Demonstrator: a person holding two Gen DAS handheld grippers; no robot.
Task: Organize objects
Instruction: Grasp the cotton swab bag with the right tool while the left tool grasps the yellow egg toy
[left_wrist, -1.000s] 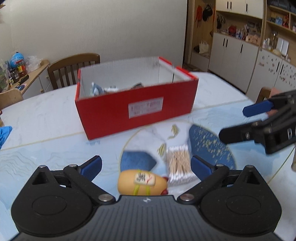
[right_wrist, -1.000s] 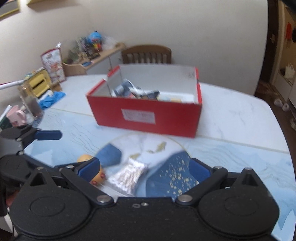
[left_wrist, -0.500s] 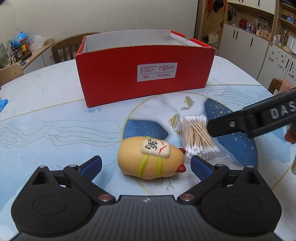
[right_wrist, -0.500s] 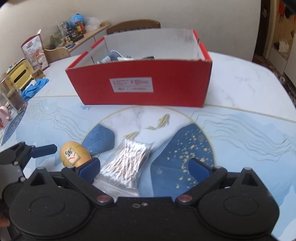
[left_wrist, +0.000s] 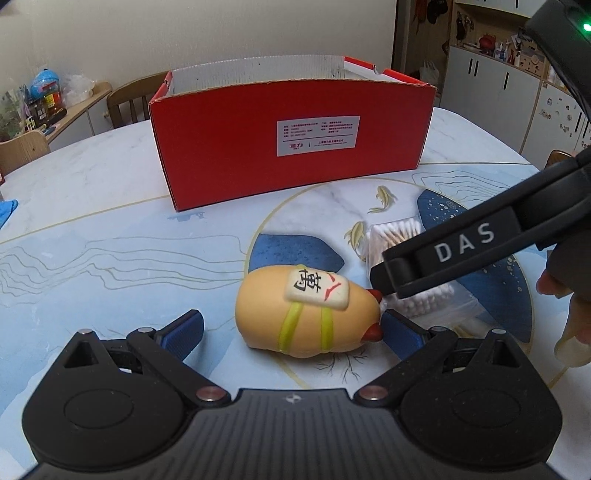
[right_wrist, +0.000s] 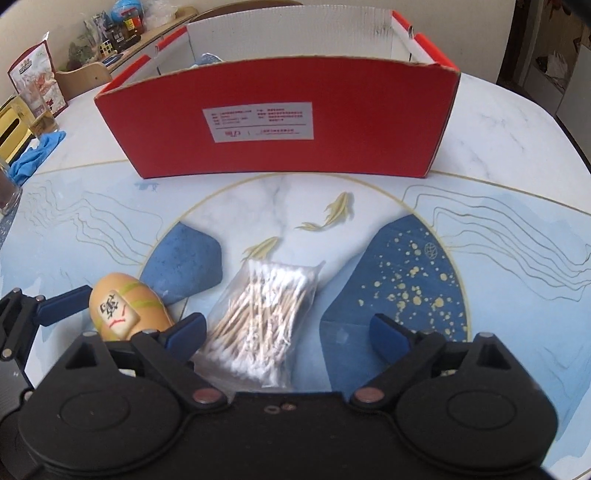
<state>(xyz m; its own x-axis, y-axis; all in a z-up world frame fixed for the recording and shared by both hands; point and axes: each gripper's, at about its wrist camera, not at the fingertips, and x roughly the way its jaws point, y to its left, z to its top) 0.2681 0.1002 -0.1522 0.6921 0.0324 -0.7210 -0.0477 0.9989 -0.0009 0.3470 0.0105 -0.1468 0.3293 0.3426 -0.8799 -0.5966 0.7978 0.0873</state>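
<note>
Low over the patterned table (left_wrist: 110, 229), both grippers. Left gripper (left_wrist: 291, 328): jaws spread wide, yellow squishy toy (left_wrist: 306, 306) lying on its side between the pads, right pad just beside its red tip, contact uncertain; left pad apart from it. Right gripper (right_wrist: 288, 332): jaws spread, and have just been closing a little; bag of cotton swabs (right_wrist: 266, 317) flat on the table between them, left pad near the bag's edge, right pad well clear.

Left wrist view only: right gripper's finger crossing over the swab bag (left_wrist: 399, 236) and hiding most of it, a hand (left_wrist: 569, 306) at the right edge, cabinets behind. Right wrist view only: the whole bag, blue cloth (right_wrist: 35, 153) and a glass at the table's left edge, something pale blue just over the near wall of the red box (right_wrist: 288, 122), too hidden to name.

Against a second ago: both views sit lower and closer; box interior then open to view, now mostly walled off. Toy and bag lie where they lay, near the box's front.
</note>
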